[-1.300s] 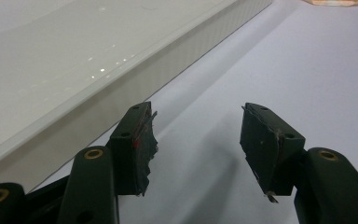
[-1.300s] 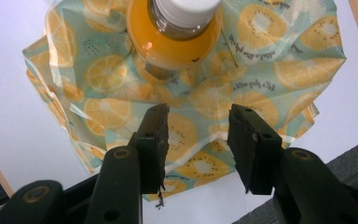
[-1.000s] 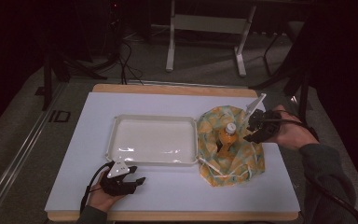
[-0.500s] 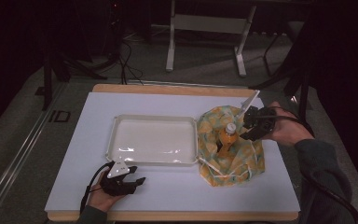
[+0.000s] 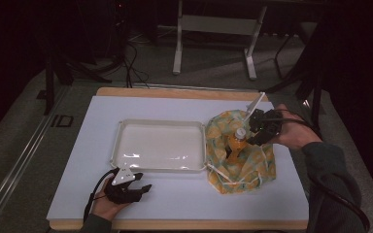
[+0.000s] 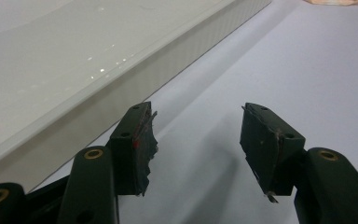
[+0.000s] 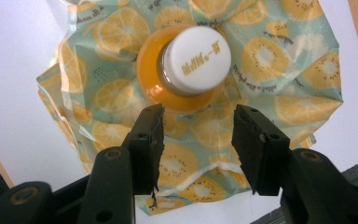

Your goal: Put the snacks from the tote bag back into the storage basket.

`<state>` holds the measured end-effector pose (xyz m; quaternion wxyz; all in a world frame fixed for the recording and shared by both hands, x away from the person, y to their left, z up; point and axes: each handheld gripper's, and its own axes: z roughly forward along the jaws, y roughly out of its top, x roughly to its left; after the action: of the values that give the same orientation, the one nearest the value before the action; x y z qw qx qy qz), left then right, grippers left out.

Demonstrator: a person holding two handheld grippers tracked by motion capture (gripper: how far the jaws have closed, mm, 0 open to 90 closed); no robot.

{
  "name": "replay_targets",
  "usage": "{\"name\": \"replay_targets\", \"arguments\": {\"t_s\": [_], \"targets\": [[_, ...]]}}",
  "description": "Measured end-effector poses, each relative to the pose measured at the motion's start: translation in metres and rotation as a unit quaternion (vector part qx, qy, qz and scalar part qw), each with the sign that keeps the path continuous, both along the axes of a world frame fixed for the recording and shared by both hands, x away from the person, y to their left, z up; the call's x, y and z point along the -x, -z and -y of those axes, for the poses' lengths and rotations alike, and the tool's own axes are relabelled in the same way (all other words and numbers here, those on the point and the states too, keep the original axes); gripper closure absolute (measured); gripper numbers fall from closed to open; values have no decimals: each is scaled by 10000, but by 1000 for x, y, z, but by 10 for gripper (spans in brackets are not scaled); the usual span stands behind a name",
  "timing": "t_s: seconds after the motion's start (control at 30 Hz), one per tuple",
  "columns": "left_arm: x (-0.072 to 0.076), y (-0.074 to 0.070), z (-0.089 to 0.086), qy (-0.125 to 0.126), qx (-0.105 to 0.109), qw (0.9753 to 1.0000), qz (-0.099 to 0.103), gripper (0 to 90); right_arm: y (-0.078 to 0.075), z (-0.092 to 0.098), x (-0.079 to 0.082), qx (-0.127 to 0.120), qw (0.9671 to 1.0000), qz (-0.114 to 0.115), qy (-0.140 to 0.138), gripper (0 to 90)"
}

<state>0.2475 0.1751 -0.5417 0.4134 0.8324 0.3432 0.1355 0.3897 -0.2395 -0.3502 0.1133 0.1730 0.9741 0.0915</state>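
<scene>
An orange drink bottle point(image 5: 236, 144) with a white cap point(image 7: 196, 59) stands upright inside a fruit-print fabric bag point(image 5: 238, 153) on the right of the table. My right gripper point(image 5: 255, 133) hovers just right of and above the cap, open, with nothing between its jaws; in the right gripper view point(image 7: 198, 135) the cap sits just beyond the fingertips. My left gripper point(image 5: 141, 187) rests open on the white table near the front edge, empty, beside the wall of a white tray point(image 6: 135, 79).
The empty white tray point(image 5: 121, 145) lies in the table's middle, left of the bag. The white table mat point(image 5: 175, 199) ends at a wooden front edge. Dark floor, cables and a metal stand lie beyond the far edge.
My right gripper has shifted left and slightly down, closer over the bottle cap. The left gripper has stayed put.
</scene>
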Motion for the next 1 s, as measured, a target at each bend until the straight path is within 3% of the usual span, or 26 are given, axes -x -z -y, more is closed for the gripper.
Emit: {"name": "replay_targets", "arguments": {"t_s": [1.0], "targets": [[0,0,0,10,-3,10000,-4,440,2,-21,-10,46,9997,-200,-103,514]]}}
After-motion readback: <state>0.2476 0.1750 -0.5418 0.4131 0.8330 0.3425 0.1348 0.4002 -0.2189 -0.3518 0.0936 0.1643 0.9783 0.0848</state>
